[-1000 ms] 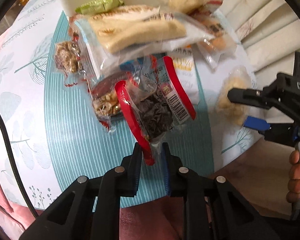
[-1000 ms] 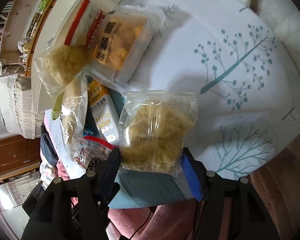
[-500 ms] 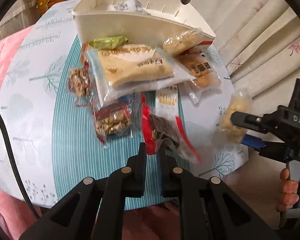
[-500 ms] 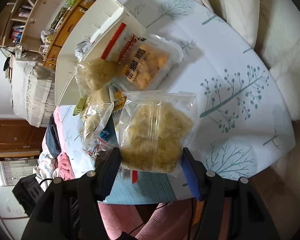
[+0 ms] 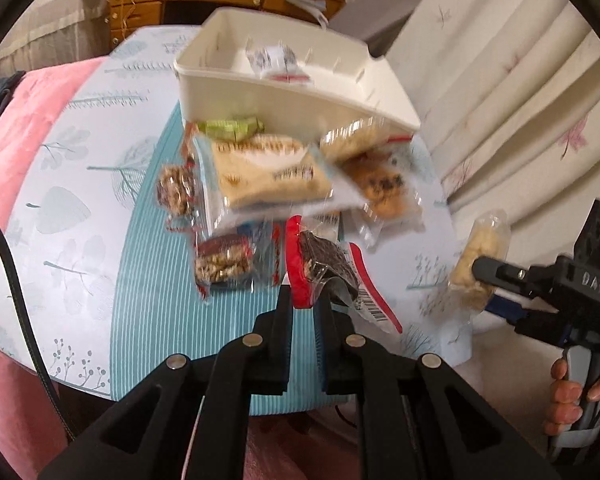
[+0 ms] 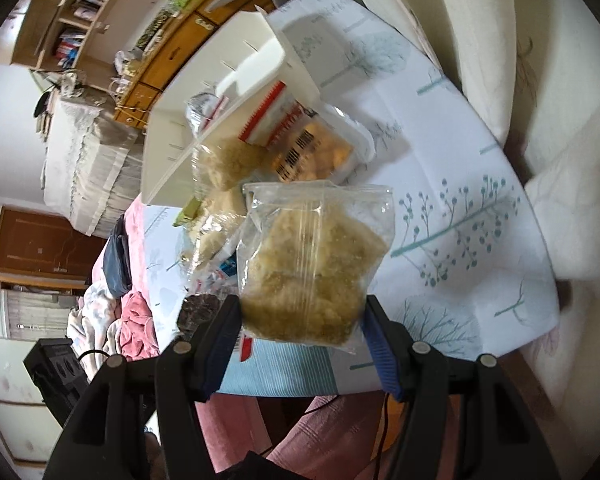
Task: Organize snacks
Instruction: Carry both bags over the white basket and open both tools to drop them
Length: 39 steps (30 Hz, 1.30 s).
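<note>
White letters "DAS" on black body of right gripper (image 5: 496, 286). Barcodes on red-edged snack packet (image 5: 324, 268) and orange snack pack (image 6: 320, 152), digits unreadable. Other print blurred.

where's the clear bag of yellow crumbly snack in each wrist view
Left wrist: the clear bag of yellow crumbly snack sits at the right edge, seen edge-on, clamped by the right gripper.
Right wrist: the same bag fills the centre, face-on, between that gripper's fingers.
Shared landmark: the white plastic bin, top centre in the left view, upper left of the bag in the right view.
</note>
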### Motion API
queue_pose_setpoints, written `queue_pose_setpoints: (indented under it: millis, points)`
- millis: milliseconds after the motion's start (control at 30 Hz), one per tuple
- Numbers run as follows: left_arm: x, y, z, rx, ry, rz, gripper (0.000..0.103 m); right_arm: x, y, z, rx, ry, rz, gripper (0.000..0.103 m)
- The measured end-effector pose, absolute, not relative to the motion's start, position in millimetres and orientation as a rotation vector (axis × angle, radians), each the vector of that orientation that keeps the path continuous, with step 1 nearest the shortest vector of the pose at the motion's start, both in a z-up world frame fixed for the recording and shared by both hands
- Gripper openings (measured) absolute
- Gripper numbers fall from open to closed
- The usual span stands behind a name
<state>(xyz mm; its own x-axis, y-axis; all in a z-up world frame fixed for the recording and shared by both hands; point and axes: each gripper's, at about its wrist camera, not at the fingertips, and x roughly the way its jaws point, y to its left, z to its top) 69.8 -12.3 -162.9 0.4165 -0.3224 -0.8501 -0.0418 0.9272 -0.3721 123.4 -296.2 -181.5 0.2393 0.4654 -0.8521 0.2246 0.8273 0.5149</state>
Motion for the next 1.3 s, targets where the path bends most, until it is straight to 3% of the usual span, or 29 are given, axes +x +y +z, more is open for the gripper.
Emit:
queue_pose_setpoints:
  millis: [700, 1300]
  points:
    - [121.2, 26.6, -69.4, -0.395, 0.870, -0.079, 0.008, 175.4, -284.9, -110.9, 0.484, 1.075, 0.301, 0.061]
    - [220.6, 64.1, -70.9, -0.393, 0.832, -0.102, 0.008, 253.7, -239.3, -100.7, 0.377, 0.923, 0.358, 0.061]
